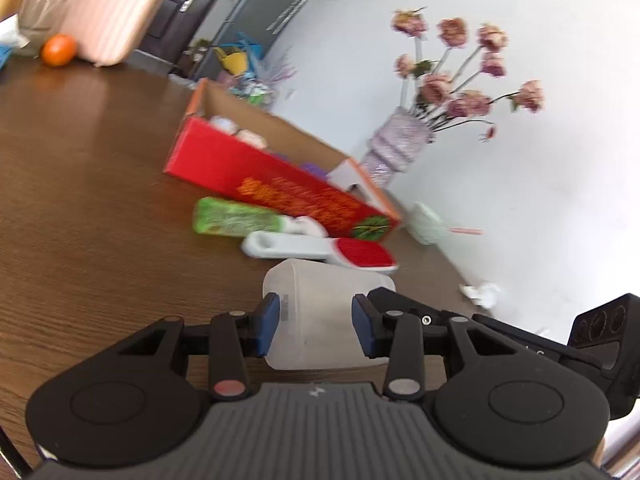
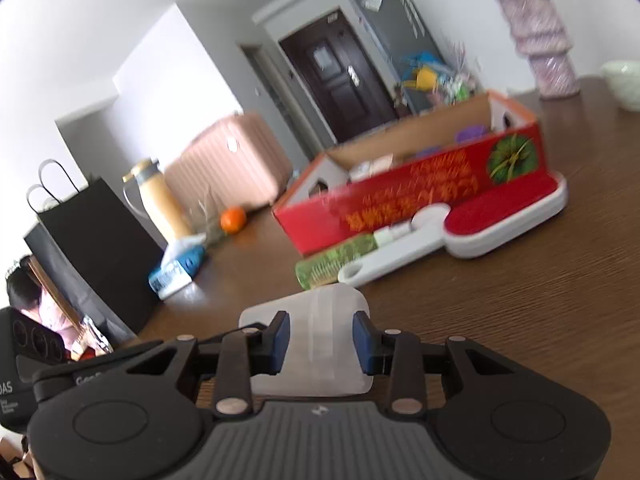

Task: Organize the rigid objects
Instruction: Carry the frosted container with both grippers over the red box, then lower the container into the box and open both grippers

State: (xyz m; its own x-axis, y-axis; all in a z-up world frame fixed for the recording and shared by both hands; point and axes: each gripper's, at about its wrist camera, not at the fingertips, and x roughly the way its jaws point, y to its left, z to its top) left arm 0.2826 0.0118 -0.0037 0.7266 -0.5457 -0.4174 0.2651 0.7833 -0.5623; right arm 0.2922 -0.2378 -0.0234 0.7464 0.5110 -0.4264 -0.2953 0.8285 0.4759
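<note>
Jar (image 1: pixel 320 312) pinched by my left gripper (image 1: pixel 314 326) and right gripper (image 2: pixel 320 340); next, lift into far box (image 1: pixel 280 184).

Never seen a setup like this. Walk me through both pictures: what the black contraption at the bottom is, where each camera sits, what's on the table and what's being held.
No robot here: a person holds a handheld two-finger gripper in each hand, and each carries a fisheye camera looking along its fingers. One picture is from the left gripper, the other from the right gripper. The black shape at the bottom is the gripper's own body; the blue pads are its fingertips.

Both grippers clasp the same translucent plastic container, from opposite ends it seems.

On the brown wooden table stands an open red cardboard box with small items inside. Before it lie a green brush and a white lint brush with a red pad. Farther off: a vase of flowers, an orange and a pink suitcase.
</note>
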